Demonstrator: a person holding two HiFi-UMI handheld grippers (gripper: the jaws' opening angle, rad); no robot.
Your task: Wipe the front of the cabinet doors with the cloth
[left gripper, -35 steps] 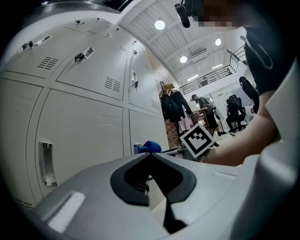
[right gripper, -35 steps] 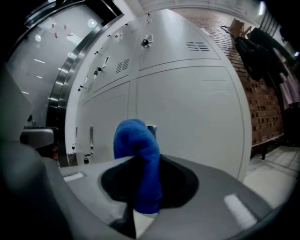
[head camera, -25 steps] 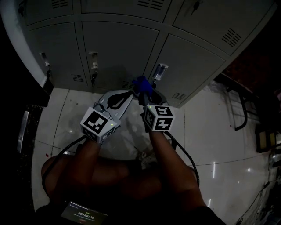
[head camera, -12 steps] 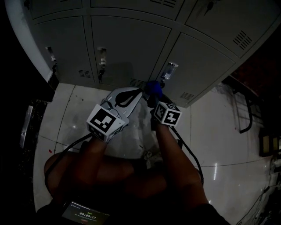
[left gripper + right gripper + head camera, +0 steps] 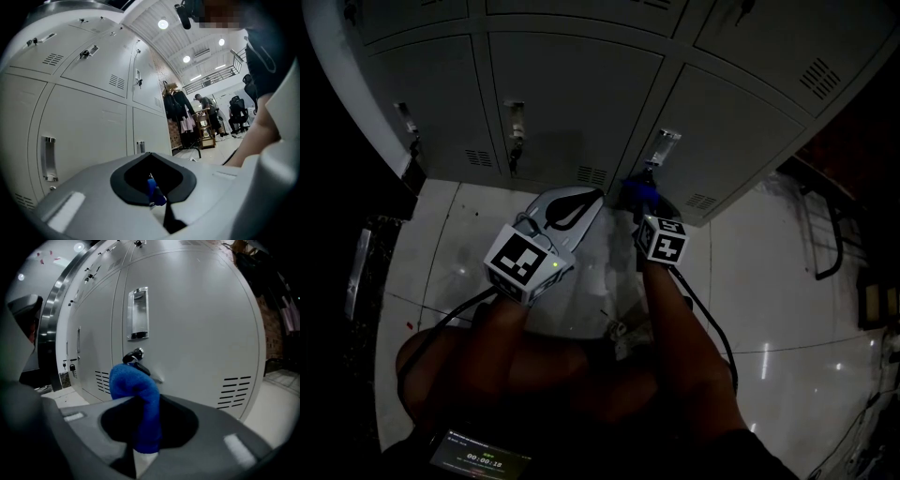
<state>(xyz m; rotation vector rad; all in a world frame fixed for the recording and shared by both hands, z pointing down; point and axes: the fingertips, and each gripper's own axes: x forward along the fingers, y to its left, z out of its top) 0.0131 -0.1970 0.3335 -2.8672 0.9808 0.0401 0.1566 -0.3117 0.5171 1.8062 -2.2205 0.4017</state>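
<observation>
Grey locker-style cabinet doors fill the top of the head view. My right gripper is shut on a blue cloth, low in front of the right-hand door, just under its recessed handle. In the right gripper view the cloth sticks up out of the closed jaws before that door, with the handle and a key behind it. My left gripper is shut, just left of the cloth. A small blue scrap shows in its jaw gap.
Glossy white floor tiles lie below the cabinets. A dark metal frame stands at the right and a dark object at the left. Cables trail from both grippers. A clothes rack and people stand far down the room.
My right gripper has carried the cloth to the right and closer to the right-hand door, away from the left gripper's tips. The left gripper has barely moved.
</observation>
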